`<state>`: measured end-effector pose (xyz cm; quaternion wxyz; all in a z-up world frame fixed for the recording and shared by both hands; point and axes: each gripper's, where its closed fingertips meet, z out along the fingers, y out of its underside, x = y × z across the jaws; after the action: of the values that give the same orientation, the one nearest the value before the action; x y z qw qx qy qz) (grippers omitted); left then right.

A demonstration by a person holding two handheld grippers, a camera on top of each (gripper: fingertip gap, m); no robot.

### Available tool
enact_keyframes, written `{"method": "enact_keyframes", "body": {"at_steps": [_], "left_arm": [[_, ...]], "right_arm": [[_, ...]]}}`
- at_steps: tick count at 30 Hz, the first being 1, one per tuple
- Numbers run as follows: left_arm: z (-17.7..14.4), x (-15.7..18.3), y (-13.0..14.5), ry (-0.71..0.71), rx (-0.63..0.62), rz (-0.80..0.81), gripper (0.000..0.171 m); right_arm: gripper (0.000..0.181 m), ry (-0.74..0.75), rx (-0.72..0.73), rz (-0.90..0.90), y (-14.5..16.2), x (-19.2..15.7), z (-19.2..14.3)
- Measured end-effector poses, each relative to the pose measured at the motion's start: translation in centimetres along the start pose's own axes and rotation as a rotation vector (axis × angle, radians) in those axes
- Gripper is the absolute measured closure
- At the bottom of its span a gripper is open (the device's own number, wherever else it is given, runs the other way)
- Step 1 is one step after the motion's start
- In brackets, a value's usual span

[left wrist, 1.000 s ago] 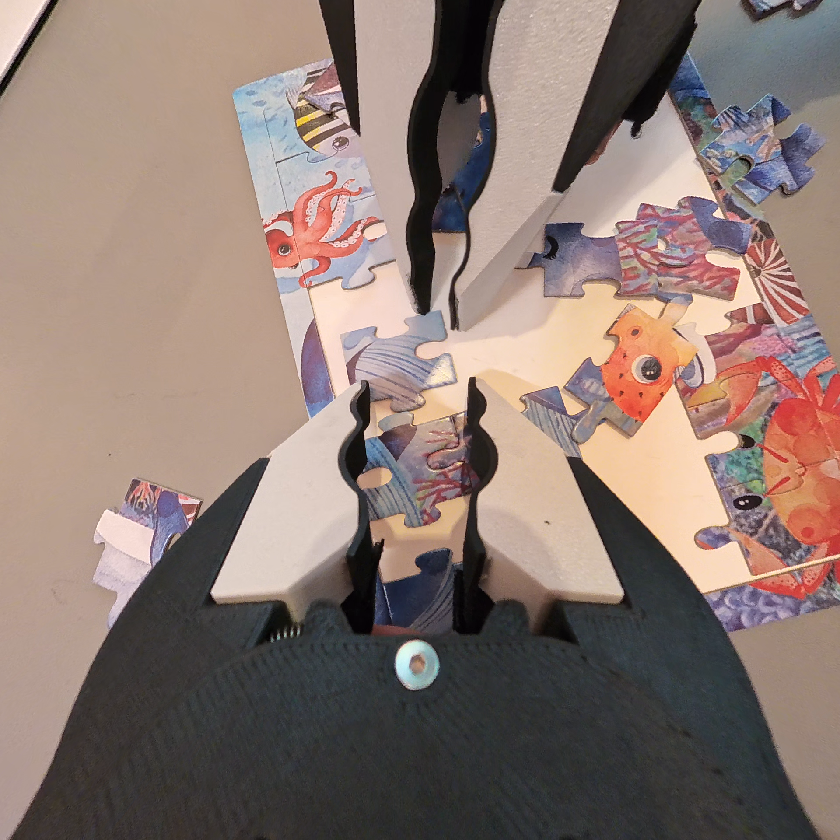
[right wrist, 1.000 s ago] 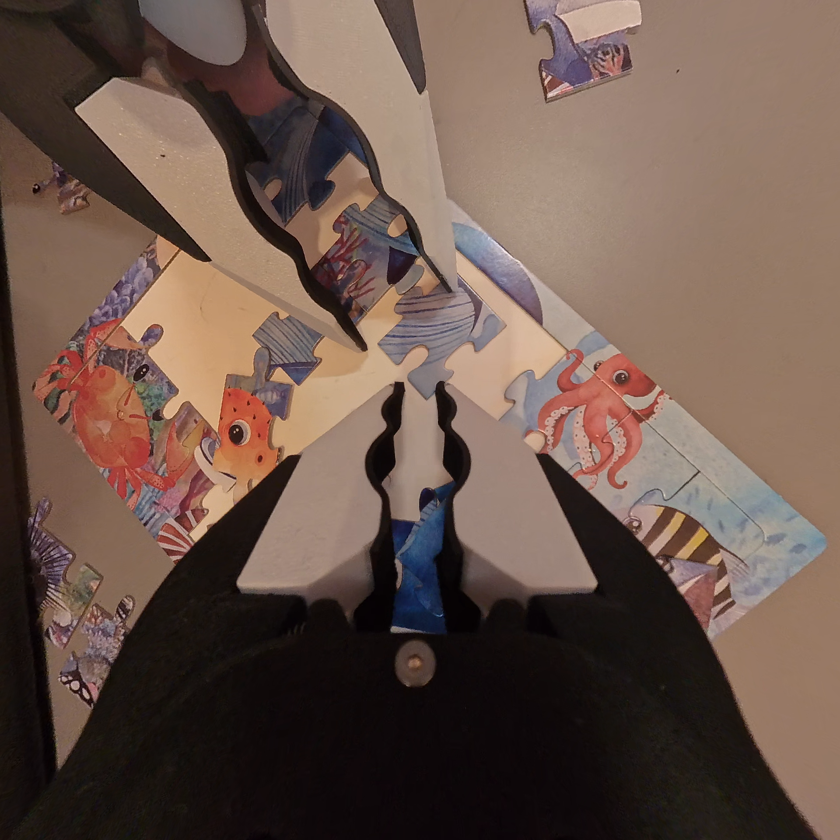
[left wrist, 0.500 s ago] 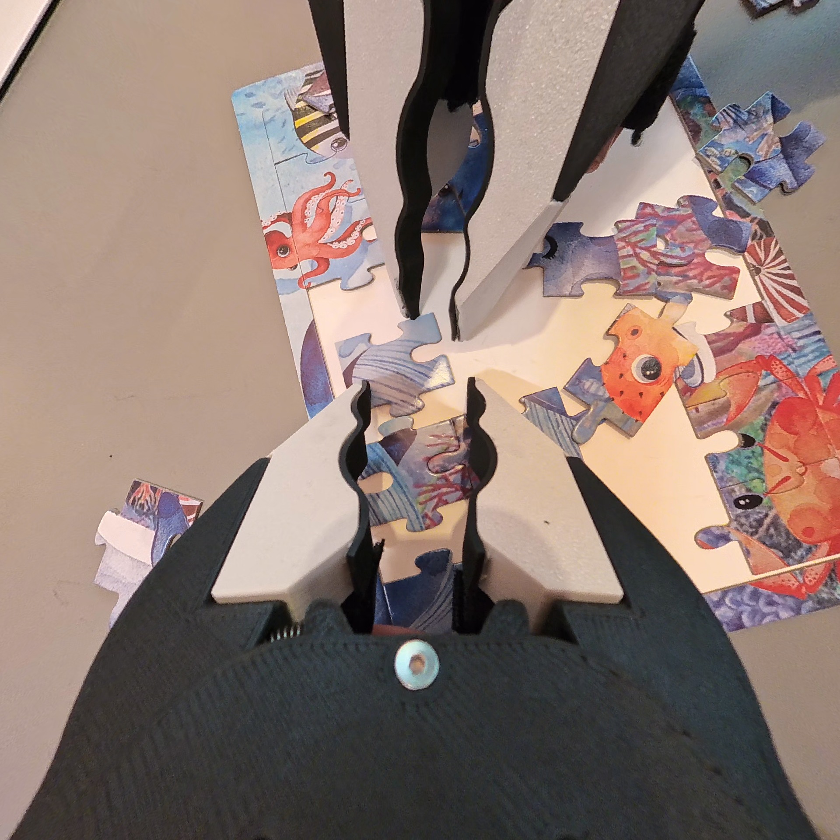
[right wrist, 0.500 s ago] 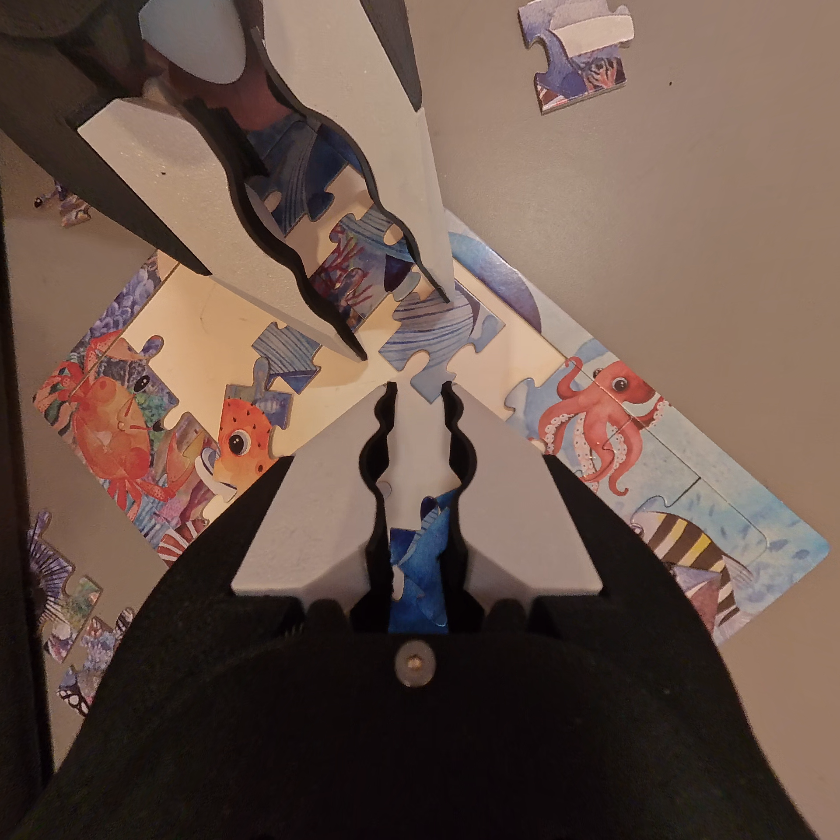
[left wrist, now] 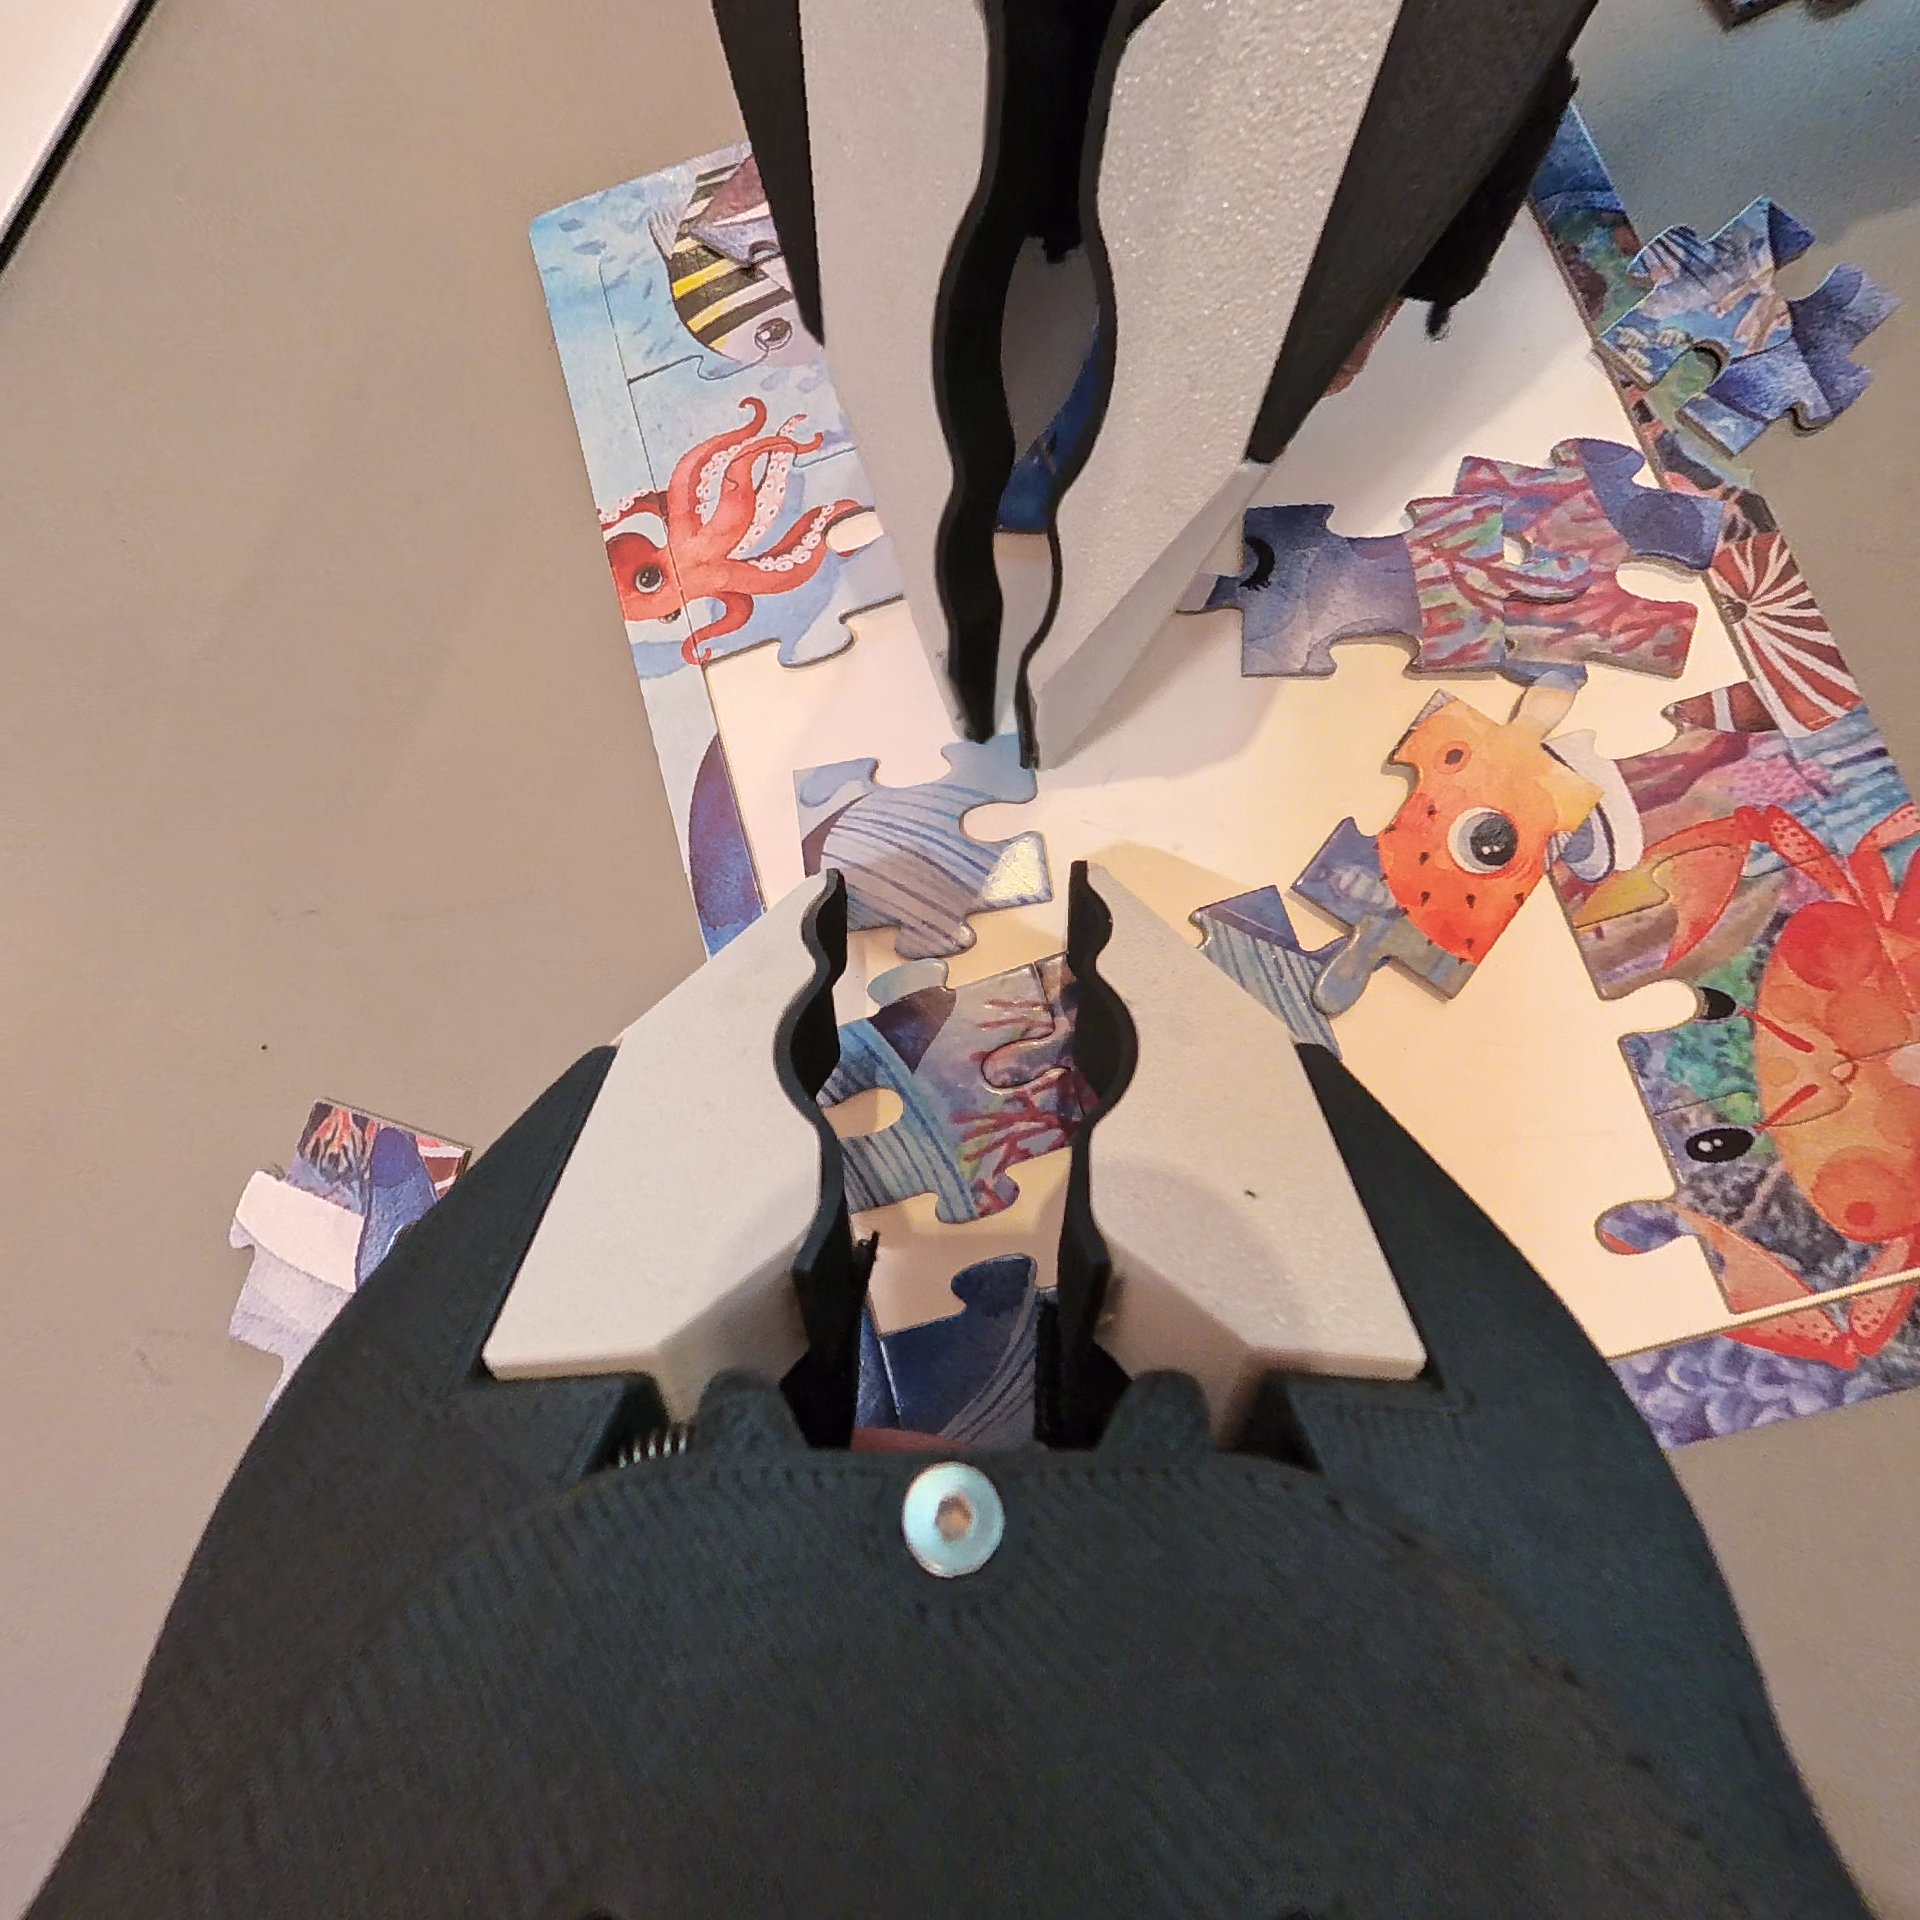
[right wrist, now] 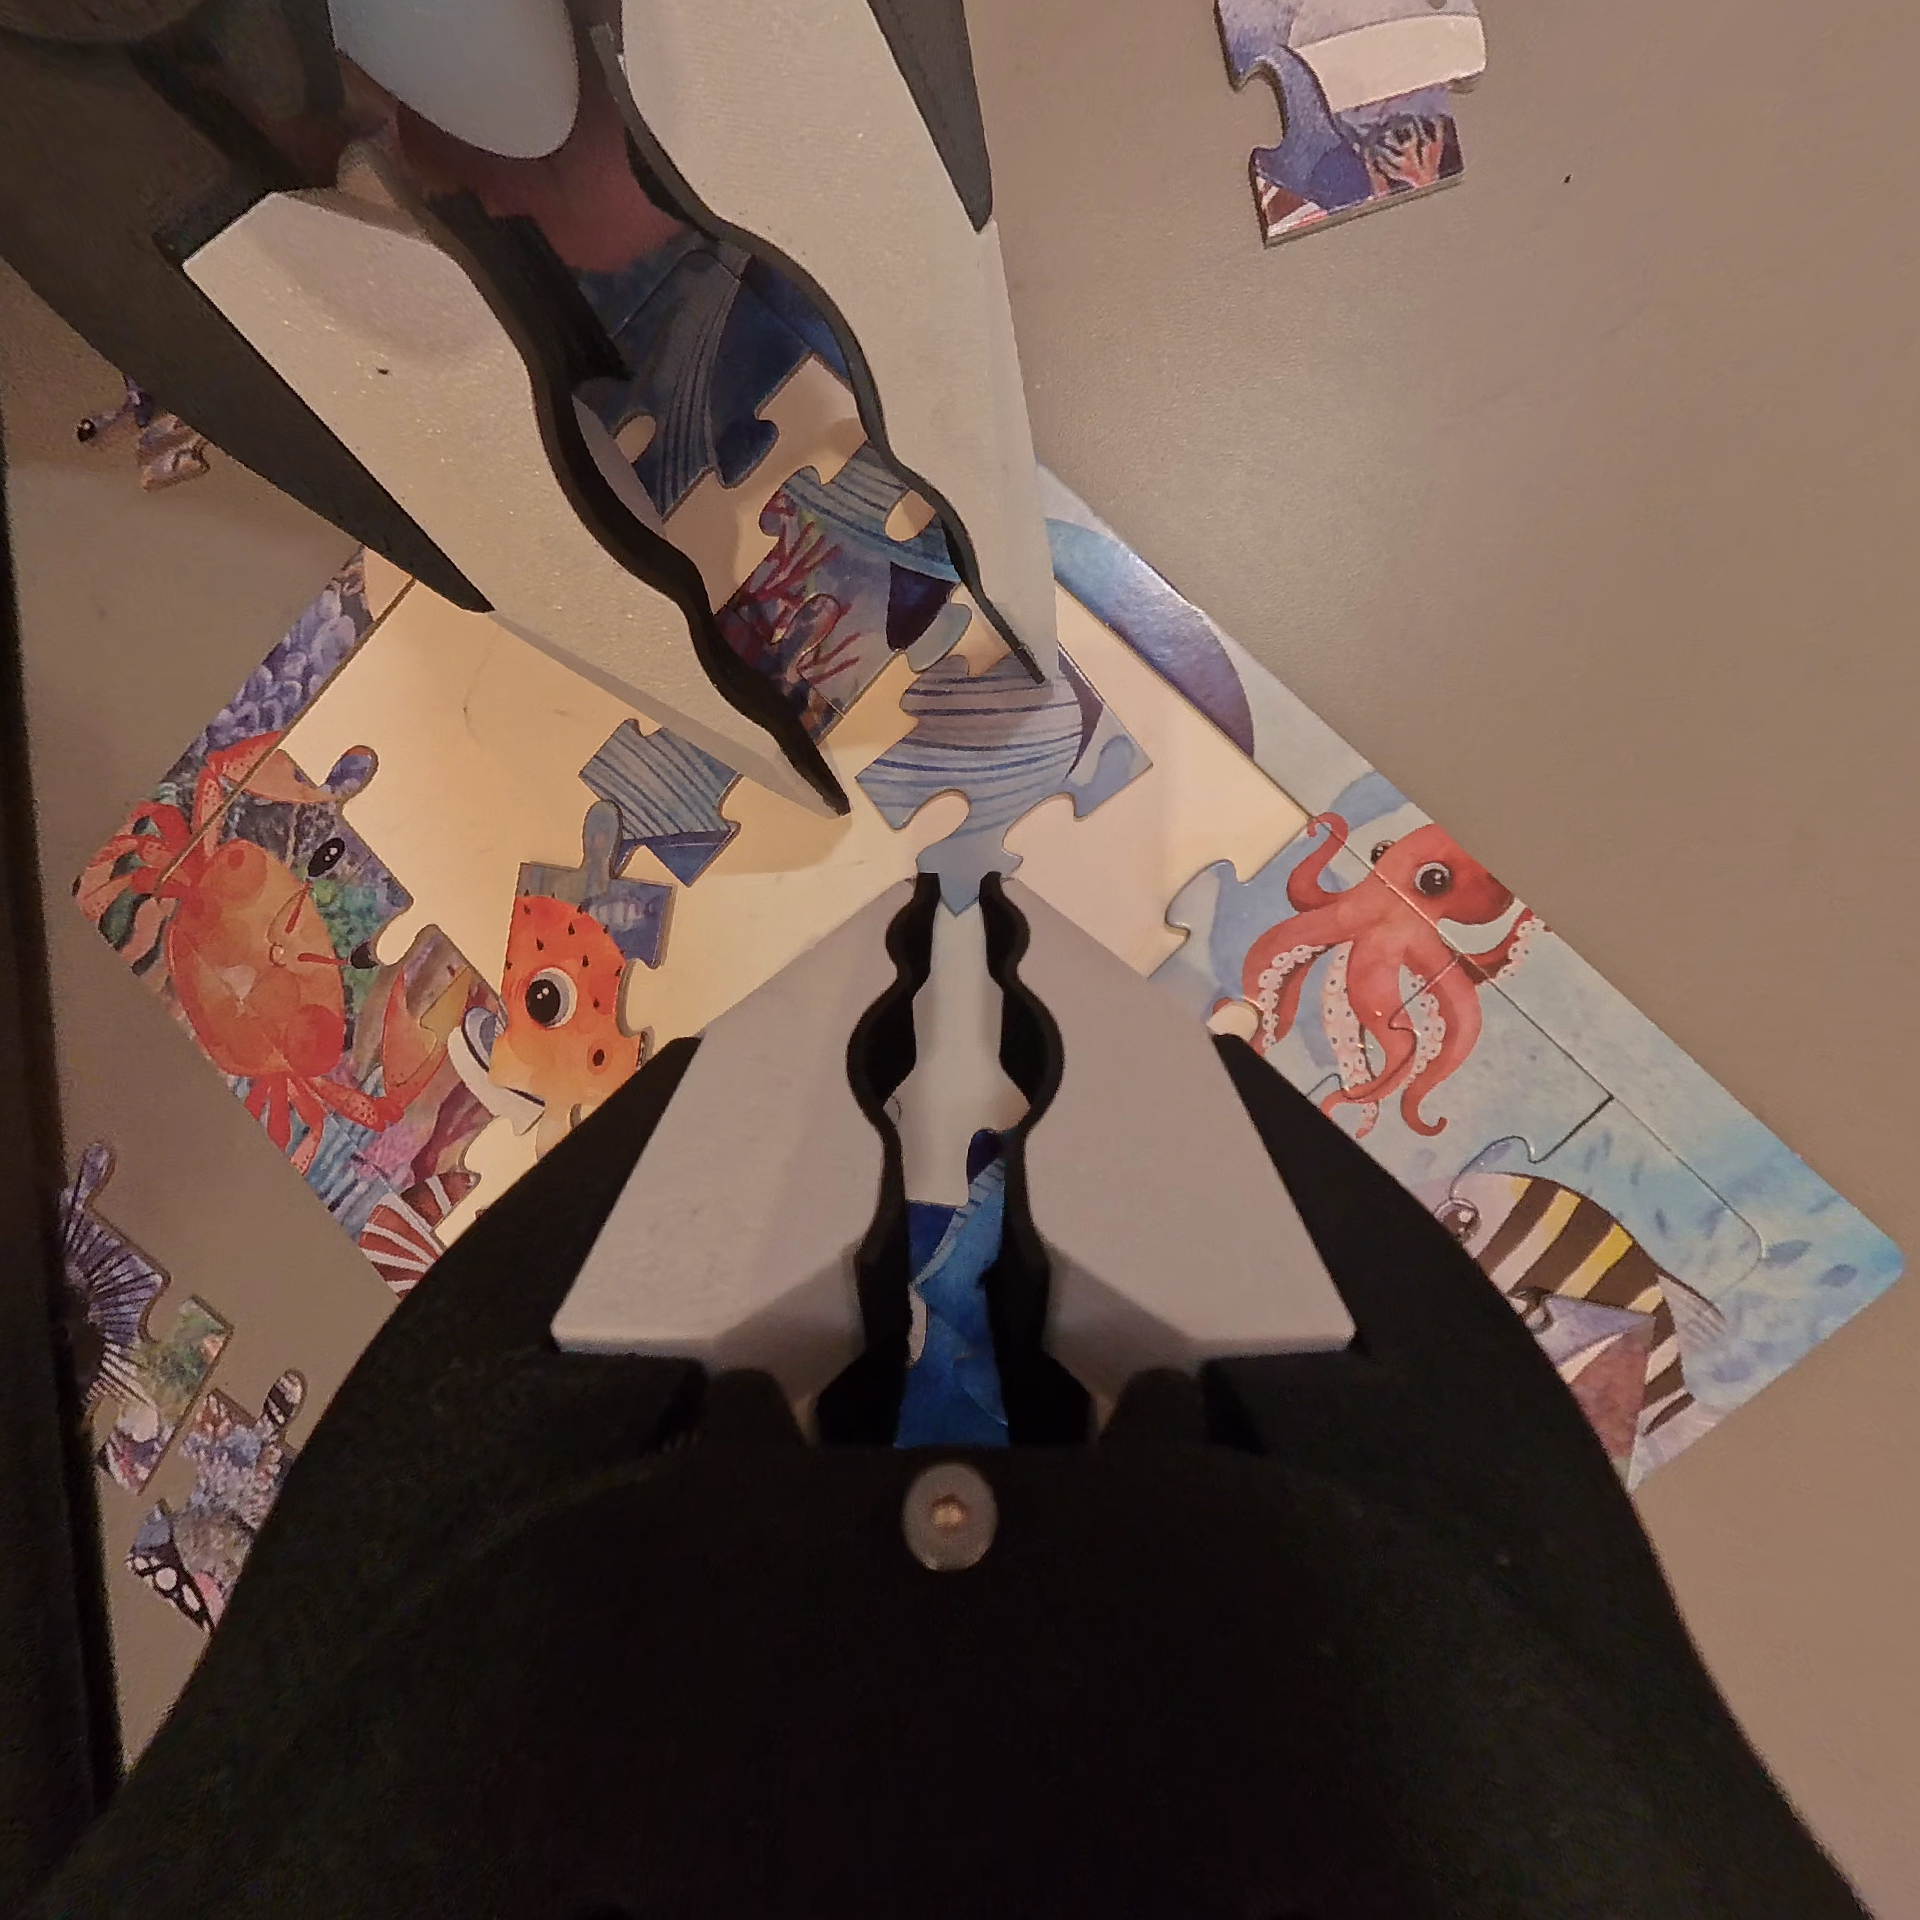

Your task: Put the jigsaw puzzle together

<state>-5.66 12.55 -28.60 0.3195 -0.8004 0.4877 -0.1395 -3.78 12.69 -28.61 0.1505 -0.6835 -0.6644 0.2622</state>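
Note:
A sea-animal jigsaw lies in a cream tray (left wrist: 1195,831), which also shows in the right wrist view (right wrist: 499,707). A pale blue striped piece (left wrist: 914,862) lies loose on the tray. My right gripper (right wrist: 958,883) comes down from the far side (left wrist: 1003,740). Its jaws are narrowed to a slit around the piece's (right wrist: 997,769) tab. My left gripper (left wrist: 954,883) is open and empty, just above a joined blue and coral piece (left wrist: 966,1091). It shows opposite in the right wrist view (right wrist: 935,740).
An octopus (left wrist: 727,540), a striped fish and a crab (left wrist: 1829,1039) sit fitted along the tray's border. An orange fish piece (left wrist: 1455,831) and others lie loose on the tray. One piece (left wrist: 332,1195) lies on the grey table, with several more (left wrist: 1745,322) beyond the tray. Left and right tips are no more than a few centimetres apart.
My right gripper has come down to the striped piece's tab and its jaws have narrowed. My left gripper and the pieces have hardly moved.

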Motion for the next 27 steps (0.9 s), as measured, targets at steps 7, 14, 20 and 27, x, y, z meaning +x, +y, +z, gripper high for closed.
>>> {"method": "enact_keyframes", "body": {"at_steps": [7,14,20,27], "left_arm": [[-0.01,0.03,0.00,0.001,0.001,0.003,0.132],[-0.02,0.09,-0.01,0.000,0.002,0.009,0.132],[0.01,0.13,-0.06,0.000,0.002,0.015,0.133],[0.01,0.12,-0.06,-0.002,0.001,0.018,0.133]], "right_arm": [[0.158,0.006,0.018,0.022,-0.28,0.27,-0.07],[0.155,-0.003,0.026,0.023,-0.38,0.09,0.02],[0.149,-0.018,0.022,0.019,-0.34,-0.26,-0.03],[0.146,-0.039,0.020,0.014,-0.22,-0.54,-0.11]]}}
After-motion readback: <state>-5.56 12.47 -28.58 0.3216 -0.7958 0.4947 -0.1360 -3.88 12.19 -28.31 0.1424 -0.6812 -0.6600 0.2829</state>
